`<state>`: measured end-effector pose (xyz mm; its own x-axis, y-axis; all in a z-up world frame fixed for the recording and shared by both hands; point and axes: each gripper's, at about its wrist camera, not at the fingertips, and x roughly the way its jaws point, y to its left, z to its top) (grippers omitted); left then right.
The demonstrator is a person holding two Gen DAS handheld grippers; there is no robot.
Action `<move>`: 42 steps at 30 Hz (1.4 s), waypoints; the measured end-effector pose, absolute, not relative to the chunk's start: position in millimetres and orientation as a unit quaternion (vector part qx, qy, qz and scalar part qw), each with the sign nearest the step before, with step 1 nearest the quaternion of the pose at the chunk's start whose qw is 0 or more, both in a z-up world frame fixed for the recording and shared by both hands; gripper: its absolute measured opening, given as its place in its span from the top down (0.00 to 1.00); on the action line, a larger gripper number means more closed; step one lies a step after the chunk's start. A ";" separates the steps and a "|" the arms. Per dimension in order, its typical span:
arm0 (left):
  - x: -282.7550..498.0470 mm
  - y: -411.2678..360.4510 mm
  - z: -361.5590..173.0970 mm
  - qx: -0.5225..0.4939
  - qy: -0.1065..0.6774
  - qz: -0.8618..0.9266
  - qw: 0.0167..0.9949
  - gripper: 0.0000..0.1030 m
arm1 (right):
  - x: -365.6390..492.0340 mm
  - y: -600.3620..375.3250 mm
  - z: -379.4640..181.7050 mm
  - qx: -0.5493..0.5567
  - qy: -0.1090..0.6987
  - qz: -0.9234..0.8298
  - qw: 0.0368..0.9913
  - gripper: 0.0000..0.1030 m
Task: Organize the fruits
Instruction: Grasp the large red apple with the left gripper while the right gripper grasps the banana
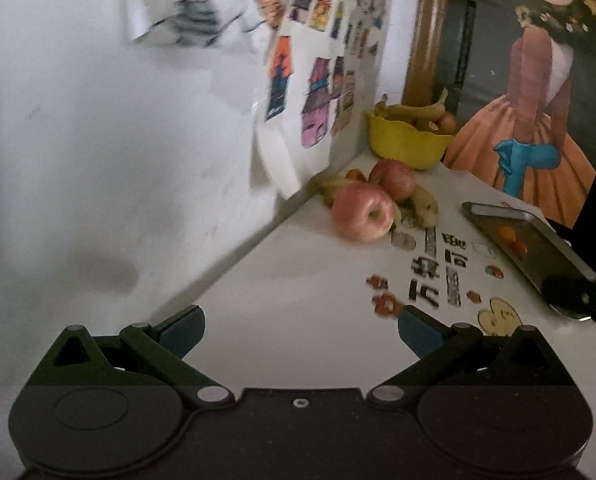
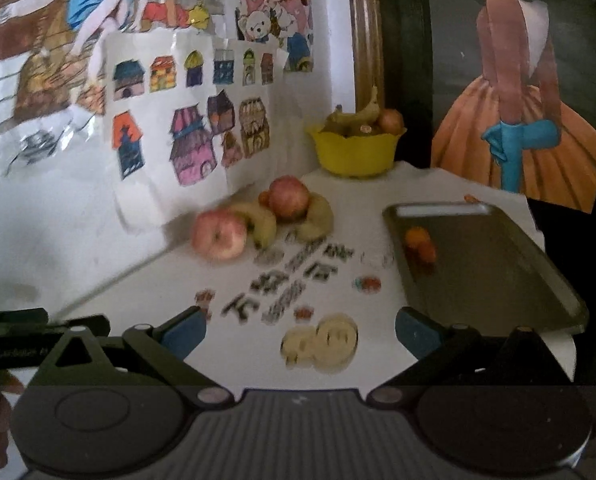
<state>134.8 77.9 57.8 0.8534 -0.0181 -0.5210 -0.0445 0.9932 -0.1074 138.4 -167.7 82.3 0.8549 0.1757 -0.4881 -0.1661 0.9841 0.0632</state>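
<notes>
Ahead: apples [image 2: 219,239] and bananas [image 2: 318,216] heaped near bowl [image 2: 354,152]. Firm, smooth, roundish; best pinched across the middle. Left gripper [image 1: 301,330], right gripper [image 2: 300,332]: both spread, empty.

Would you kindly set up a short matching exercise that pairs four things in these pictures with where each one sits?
Things:
1. small orange fruits
2. nearest apple
3. yellow bowl
4. house drawings sheet

Places:
A. hanging on the white wall
B. far back corner of the table, holding bananas
C. on the dark tray
D. on the white tabletop, beside loose bananas

Pairs: 1-C, 2-D, 3-B, 4-A
</notes>
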 end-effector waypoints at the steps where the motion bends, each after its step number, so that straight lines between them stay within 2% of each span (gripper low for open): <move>1: 141.5 76.0 59.7 -0.052 0.270 0.002 0.962 0.01 | 147.9 -168.3 83.5 0.010 0.256 0.090 0.962 0.00; 9: 196.6 61.0 68.3 -0.028 0.255 -0.025 0.966 0.01 | 216.6 -169.5 84.7 -0.009 0.269 0.100 0.958 0.00; 18: 249.0 43.2 50.9 -0.016 0.273 -0.036 0.961 0.01 | 286.7 -170.8 79.8 -0.007 0.283 0.155 0.947 0.00; 26: 283.4 32.2 52.9 -0.023 0.275 -0.023 0.961 0.01 | 346.1 -170.9 64.6 -0.001 0.297 0.129 0.946 0.01; 29: 294.3 24.9 52.1 -0.019 0.273 -0.023 0.962 0.01 | 366.1 -168.3 59.3 -0.008 0.304 0.131 0.944 0.03; 32: 301.6 18.3 48.6 -0.011 0.277 -0.028 0.960 0.01 | 381.7 -166.6 50.9 -0.023 0.314 0.123 0.941 0.10; 37: 311.5 11.2 43.7 0.004 0.277 -0.028 0.960 0.01 | 398.1 -173.5 40.9 0.006 0.339 0.142 0.930 0.12; 42: 318.4 9.1 42.0 0.008 0.276 -0.024 0.961 0.01 | 408.6 -175.7 34.7 0.016 0.348 0.144 0.926 0.20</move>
<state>318.4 9.1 42.0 0.8462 -0.0420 -0.5313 0.0504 0.9987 0.0012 408.6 -175.7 34.7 0.7167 0.2774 -0.6399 -0.2553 0.9582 0.1294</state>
